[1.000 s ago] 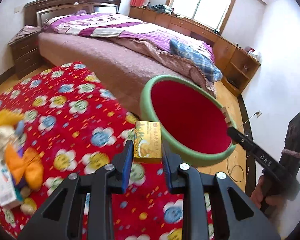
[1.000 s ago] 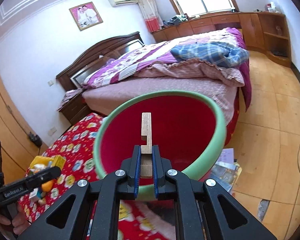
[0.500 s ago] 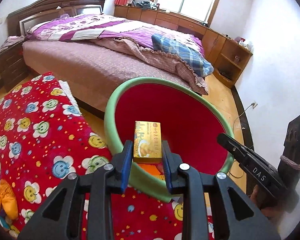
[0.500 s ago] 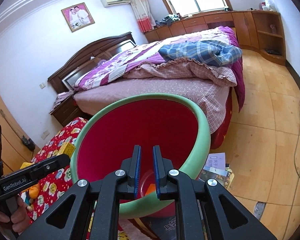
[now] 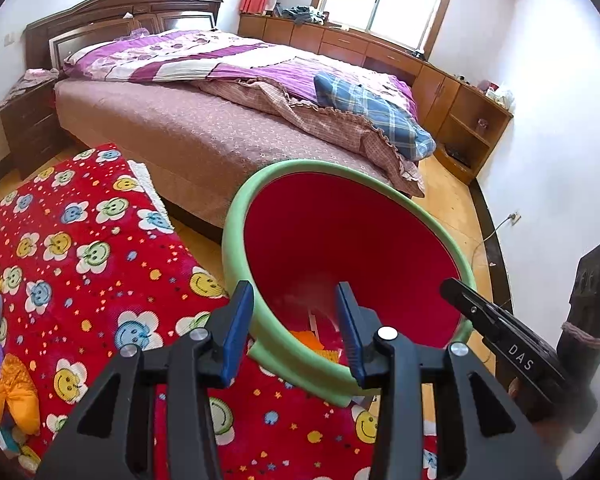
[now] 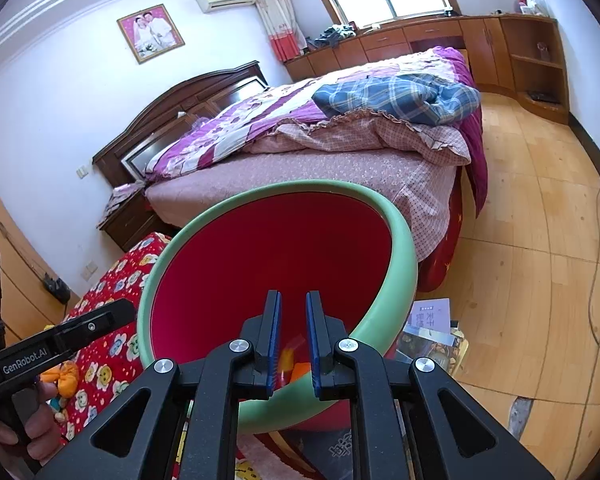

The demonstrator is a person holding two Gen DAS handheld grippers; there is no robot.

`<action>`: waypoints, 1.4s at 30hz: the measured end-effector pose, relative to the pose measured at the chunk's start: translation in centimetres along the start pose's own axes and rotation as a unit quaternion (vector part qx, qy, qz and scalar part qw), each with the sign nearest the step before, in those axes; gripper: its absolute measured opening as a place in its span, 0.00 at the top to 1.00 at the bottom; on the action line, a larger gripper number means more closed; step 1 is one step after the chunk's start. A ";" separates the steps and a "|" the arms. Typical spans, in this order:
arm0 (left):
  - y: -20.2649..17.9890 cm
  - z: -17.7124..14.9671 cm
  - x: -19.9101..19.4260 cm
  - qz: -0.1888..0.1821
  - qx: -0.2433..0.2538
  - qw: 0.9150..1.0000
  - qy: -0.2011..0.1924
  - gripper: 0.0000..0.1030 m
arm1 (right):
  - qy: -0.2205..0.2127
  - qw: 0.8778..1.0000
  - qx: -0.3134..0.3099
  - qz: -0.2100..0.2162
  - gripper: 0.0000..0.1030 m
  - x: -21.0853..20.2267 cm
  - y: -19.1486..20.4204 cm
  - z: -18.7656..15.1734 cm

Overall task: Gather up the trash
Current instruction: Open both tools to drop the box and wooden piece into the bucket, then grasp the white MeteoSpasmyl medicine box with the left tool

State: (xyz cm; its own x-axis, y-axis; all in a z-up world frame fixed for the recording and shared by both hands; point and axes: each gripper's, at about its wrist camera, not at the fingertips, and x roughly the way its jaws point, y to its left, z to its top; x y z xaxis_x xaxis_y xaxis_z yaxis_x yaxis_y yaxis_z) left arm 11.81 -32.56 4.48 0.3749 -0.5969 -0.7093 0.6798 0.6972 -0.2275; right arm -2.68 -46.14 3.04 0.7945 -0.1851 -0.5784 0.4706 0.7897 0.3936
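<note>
Fingers [image 5: 240, 316] on your left gripper [image 5: 296, 320] are opening, nothing between them now: the yellow carton they clamped a second ago is gone. Right gripper [image 6: 292, 340] fingers nearly together, empty; its wooden piece is gone too. Both hang over the bin [image 5: 236, 236]: round, smooth red inside, matte green rim, orange scraps [image 5: 306, 338] at bottom, beside the fuzzy flower blanket [image 5: 80, 248].

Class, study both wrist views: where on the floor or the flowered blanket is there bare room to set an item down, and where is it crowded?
Free: the wooden floor between the bed and the cabinets, and the flowered blanket between the bed and the soft toys. Crowded: booklets lie beside the green-rimmed bin, and both grippers sit at its mouth.
</note>
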 end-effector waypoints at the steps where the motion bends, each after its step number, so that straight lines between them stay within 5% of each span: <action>1: 0.1 -0.1 -0.2 0.000 -0.002 1.000 0.000 0.59 | 0.000 1.000 0.000 0.000 0.87 0.0 0.1 0.0; 11: 0.8 -1.8 -3.5 0.003 -0.023 1.000 -0.006 0.59 | -0.005 1.000 -0.002 0.012 0.70 -1.7 1.2 -0.4; 15: 1.9 -2.8 -4.9 0.018 -0.041 0.999 -0.002 0.59 | -0.011 1.000 -0.007 0.026 0.54 -2.5 2.1 -0.8; 30: 7.7 -6.2 -10.8 0.089 -0.101 0.990 -0.028 0.59 | 0.008 0.998 -0.040 0.043 0.52 -3.9 6.3 -2.4; 42: 14.5 -9.0 -14.4 0.173 -0.168 0.969 -0.052 0.59 | 0.031 0.996 -0.057 0.057 0.52 -3.6 8.2 -3.7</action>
State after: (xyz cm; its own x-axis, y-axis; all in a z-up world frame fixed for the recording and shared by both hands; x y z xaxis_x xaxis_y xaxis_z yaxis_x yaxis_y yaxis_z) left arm 10.59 -10.22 5.38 0.6172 -0.3281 -0.7151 0.2649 0.9425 -0.2038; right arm -3.06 -36.81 5.69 0.8131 -0.0564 -0.5794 0.3290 0.8656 0.3775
